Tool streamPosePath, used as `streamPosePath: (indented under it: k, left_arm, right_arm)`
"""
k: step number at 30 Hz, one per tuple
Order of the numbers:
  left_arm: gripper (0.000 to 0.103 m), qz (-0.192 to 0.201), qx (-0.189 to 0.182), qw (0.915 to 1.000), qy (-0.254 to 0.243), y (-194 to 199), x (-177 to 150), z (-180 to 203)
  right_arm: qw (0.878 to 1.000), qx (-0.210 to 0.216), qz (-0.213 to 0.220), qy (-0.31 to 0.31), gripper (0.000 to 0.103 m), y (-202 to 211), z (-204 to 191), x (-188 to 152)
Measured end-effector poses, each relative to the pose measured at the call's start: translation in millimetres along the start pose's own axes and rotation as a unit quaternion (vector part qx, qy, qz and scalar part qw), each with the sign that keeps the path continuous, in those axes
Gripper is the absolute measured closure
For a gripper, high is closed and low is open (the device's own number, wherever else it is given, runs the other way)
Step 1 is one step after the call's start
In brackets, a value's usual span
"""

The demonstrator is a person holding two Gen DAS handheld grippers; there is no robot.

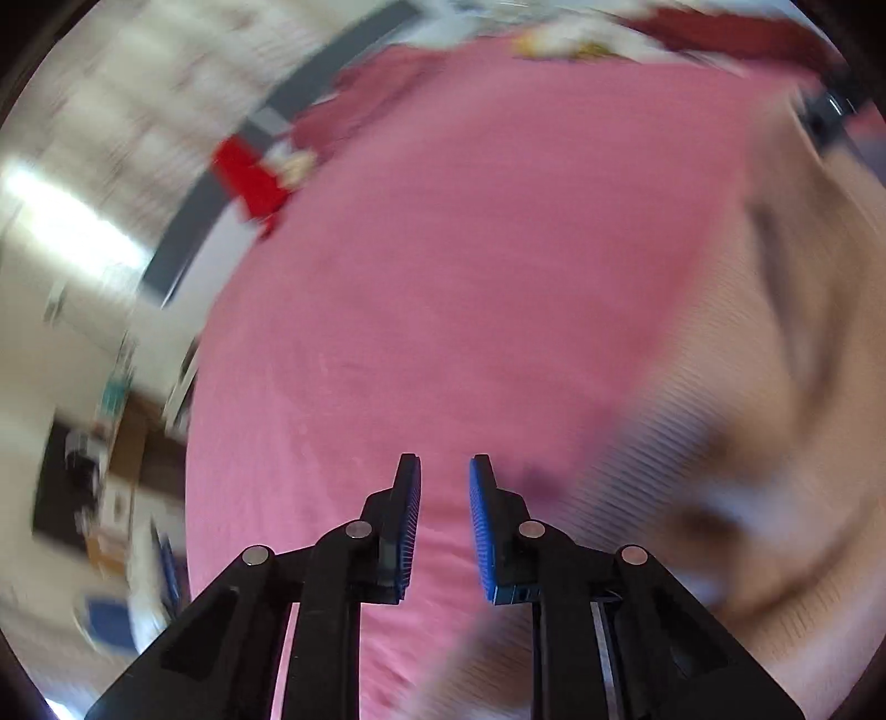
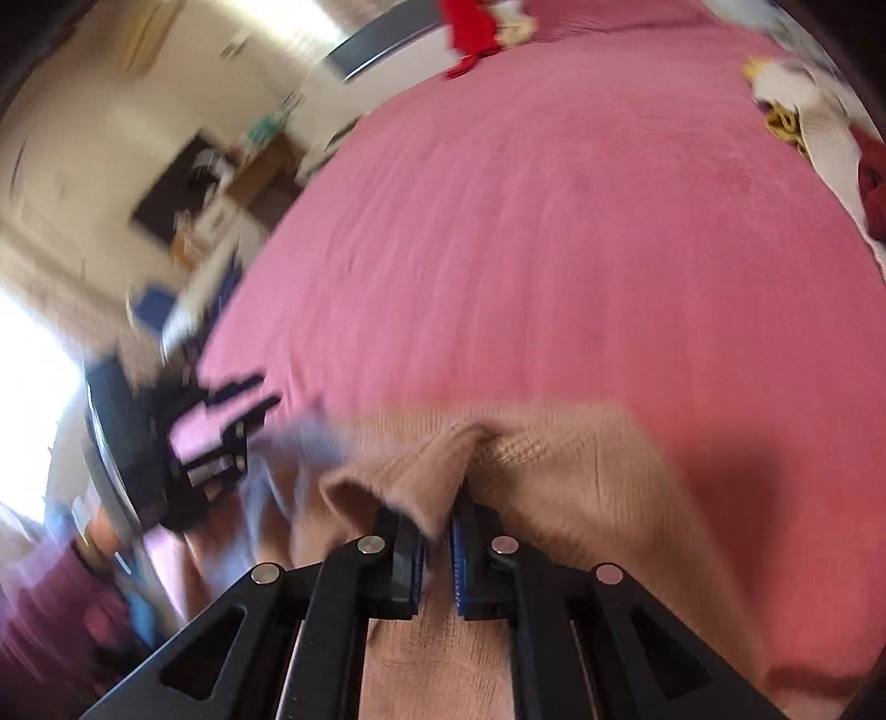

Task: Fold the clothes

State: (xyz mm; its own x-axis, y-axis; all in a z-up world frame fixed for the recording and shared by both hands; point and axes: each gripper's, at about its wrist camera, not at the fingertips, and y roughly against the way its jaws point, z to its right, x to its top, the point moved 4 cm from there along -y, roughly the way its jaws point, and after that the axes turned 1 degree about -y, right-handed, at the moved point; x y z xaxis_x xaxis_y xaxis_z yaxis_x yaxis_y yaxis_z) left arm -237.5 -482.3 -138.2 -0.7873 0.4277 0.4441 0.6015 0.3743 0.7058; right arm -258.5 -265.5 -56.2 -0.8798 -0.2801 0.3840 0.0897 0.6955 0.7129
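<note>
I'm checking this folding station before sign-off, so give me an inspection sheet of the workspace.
Surface: pink bedspread, mostly bare.
Job's things: tan ribbed knit garment, crumpled at the near edge.
Clutter: red cloth and white-and-yellow clothes at the far side.
Grippers: left gripper slightly apart, nothing between; right gripper pinching a knit fold.
Cables: nothing seen.
Surroundings: blurred cream wall, dark furniture.

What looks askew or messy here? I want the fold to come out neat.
The tan knit sweater is bunched into a raised ridge where the right gripper pinches it, not lying flat on the pink bedspread. The left gripper holds nothing. Loose clothes lie heaped at the far edge. Blur hides finer detail.
</note>
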Motion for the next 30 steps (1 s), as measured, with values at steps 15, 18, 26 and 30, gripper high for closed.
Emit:
streamPosePath:
  k: [15, 18, 26, 30]
  left_arm:
    - [0.046, 0.066, -0.22, 0.9729, 0.022, 19.0, -28.8, -1.5]
    - [0.032, 0.058, -0.222, 0.9726, -0.039, 23.3, -35.9, 13.7]
    - [0.023, 0.01, -0.158, 0.9795, -0.124, -7.0, -36.8, 59.2]
    - [0.009, 0.028, -0.113, 0.9853, -0.124, -10.3, -34.9, 60.2]
  right_arm:
    - [0.999, 0.031, 0.018, 0.017, 0.077, -43.0, 15.7, 91.2]
    - [0.997, -0.009, -0.031, 0.074, 0.076, -26.5, 21.9, 43.3]
    - [0.966, -0.142, -0.1, 0.192, 0.073, -15.9, 48.2, -38.7]
    - [0.954, -0.167, -0.092, 0.23, 0.072, -35.6, 46.1, -40.5]
